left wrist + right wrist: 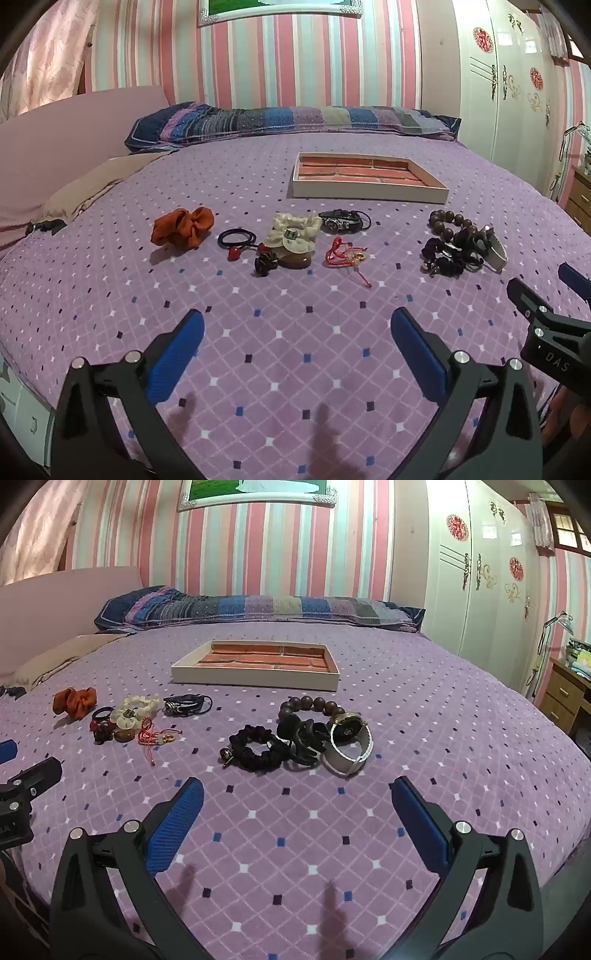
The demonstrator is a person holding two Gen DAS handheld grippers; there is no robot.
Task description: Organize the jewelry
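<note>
Jewelry and hair ties lie in a row across the purple bedspread. From the left: an orange scrunchie (183,227), a black hair tie with red beads (236,240), a cream scrunchie (293,234), a red cord bracelet (345,254), a dark strap bracelet (343,220). To the right sit a brown bead bracelet (308,704), a black scrunchie (256,752), a black claw clip (304,734) and a white-strap watch (349,744). Behind them stands a cream tray with reddish compartments (369,192) (255,677). My left gripper (297,332) and right gripper (297,803) hover open over bare bedspread, short of the row, holding nothing.
A striped pillow (291,122) lies along the headboard and a beige cushion (96,181) at the left. A white wardrobe (480,576) and a wooden drawer unit (565,698) stand to the right of the bed. The bed edge curves close below both grippers.
</note>
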